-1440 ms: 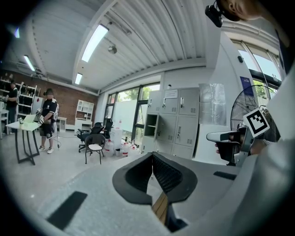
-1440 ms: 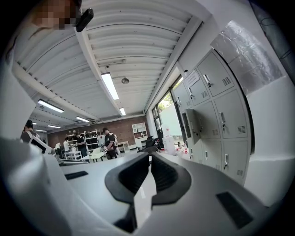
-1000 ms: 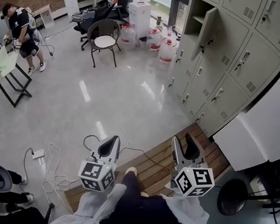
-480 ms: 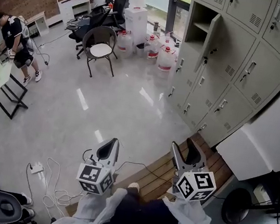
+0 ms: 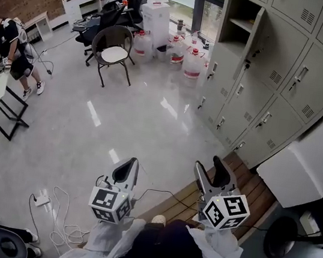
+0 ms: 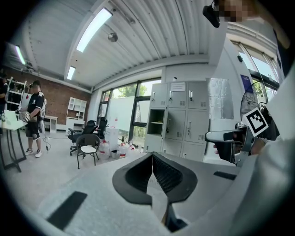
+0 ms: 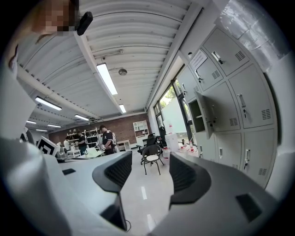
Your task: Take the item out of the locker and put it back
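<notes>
A bank of grey lockers (image 5: 278,83) stands ahead on the right. One upper locker (image 5: 240,13) has its door swung open, and I cannot make out any item inside. The open locker also appears in the left gripper view (image 6: 155,122) and in the right gripper view (image 7: 197,115). My left gripper (image 5: 128,167) is held low in front of the body, shut, with nothing between its jaws (image 6: 152,156). My right gripper (image 5: 211,171) is beside it, well short of the lockers. Its jaws are opening and nothing is between them (image 7: 150,171).
A black chair (image 5: 114,51) and several water bottles (image 5: 192,60) stand on the glossy floor before the lockers. Cables (image 5: 53,199) trail at my lower left. A wooden platform (image 5: 249,183), a white cabinet (image 5: 314,162) and a fan (image 5: 281,238) lie right. A person (image 5: 8,40) stands far left.
The head view has drifted, so the lockers sit larger and higher on the right. Both grippers keep their places before the body. The right jaws stand slightly wider apart.
</notes>
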`<state>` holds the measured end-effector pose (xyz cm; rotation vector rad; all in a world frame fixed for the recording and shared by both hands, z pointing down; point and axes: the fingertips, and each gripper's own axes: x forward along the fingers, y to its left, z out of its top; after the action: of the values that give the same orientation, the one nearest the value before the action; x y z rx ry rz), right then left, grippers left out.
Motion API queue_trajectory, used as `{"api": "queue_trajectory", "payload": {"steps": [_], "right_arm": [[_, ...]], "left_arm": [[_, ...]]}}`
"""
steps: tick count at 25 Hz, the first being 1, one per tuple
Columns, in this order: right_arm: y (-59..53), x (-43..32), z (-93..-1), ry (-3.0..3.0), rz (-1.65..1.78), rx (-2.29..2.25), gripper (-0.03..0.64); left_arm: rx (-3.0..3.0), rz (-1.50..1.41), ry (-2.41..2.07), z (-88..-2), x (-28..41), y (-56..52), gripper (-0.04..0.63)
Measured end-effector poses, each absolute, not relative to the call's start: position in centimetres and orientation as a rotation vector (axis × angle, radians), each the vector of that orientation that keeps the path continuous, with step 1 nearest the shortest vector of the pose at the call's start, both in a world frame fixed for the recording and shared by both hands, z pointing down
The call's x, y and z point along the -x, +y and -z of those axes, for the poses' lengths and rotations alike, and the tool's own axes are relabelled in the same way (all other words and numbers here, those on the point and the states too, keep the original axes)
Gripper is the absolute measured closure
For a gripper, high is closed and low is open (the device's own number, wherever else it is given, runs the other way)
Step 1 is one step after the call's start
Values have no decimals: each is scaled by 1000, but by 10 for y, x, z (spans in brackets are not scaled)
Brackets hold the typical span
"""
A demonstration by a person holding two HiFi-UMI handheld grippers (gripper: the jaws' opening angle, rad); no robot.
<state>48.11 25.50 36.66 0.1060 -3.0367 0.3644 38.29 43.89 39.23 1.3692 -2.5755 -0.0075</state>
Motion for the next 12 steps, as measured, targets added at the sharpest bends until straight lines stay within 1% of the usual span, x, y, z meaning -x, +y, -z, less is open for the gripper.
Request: {"api": "queue_trajectory", "payload": {"steps": [12], "right_arm": [[245,-469,-383,-3001,-392,-150,381]], "left_arm": [[-1421,16,-2490,-412,-362,419,586]]}}
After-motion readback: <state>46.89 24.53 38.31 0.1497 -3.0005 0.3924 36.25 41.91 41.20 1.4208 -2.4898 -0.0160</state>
